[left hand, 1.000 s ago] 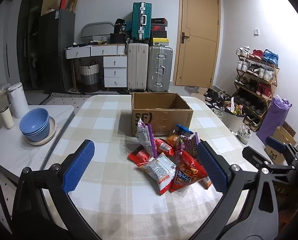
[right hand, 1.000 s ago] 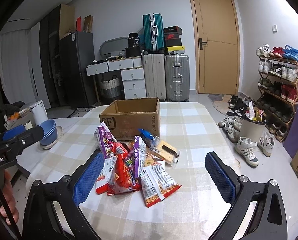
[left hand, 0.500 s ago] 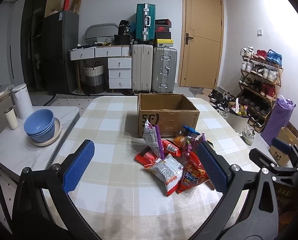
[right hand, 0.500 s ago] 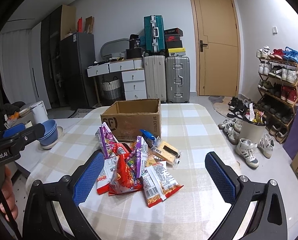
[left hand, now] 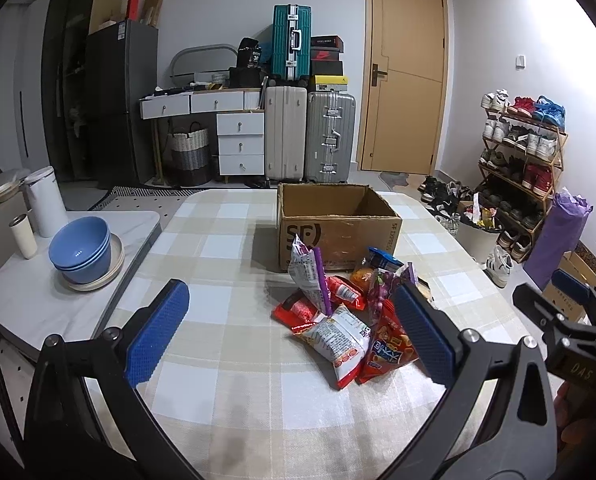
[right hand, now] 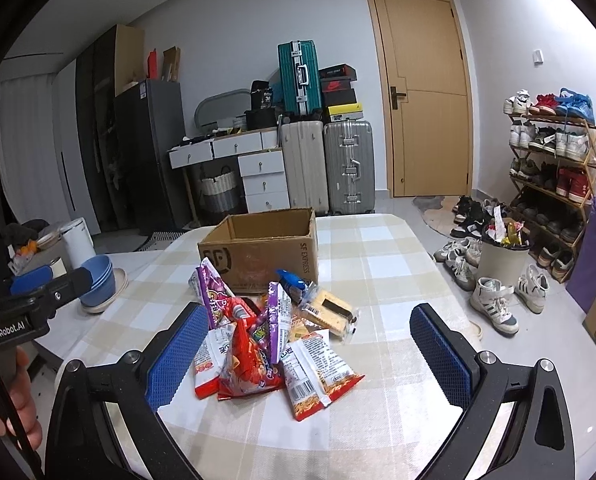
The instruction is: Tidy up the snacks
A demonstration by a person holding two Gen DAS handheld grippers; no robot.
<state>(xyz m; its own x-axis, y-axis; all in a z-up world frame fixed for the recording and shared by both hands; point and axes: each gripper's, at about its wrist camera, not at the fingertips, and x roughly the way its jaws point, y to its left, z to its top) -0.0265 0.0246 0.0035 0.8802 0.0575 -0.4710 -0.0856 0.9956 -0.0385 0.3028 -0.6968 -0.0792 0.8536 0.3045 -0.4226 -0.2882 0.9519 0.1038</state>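
Note:
A pile of snack bags (left hand: 347,312) lies on the checked table (left hand: 218,360), just in front of an open cardboard box (left hand: 337,220). The pile (right hand: 274,340) and the box (right hand: 262,244) also show in the right wrist view. My left gripper (left hand: 290,332) is open and empty, held above the table left of and nearer than the pile. My right gripper (right hand: 307,356) is open and empty, held over the near side of the pile, its left pad (right hand: 176,354) overlapping the pile's left edge in the view. Neither touches a bag.
Blue bowls on a plate (left hand: 84,252), a white canister (left hand: 46,200) and a small cup (left hand: 22,236) stand on a side table at left. Suitcases (left hand: 309,136), drawers and a door are behind. A shoe rack (left hand: 525,160) and bin (right hand: 501,256) stand at right.
Both grippers have drawn back and risen a little from the table, so pile and box look slightly farther. Both stay open. The snacks have not moved.

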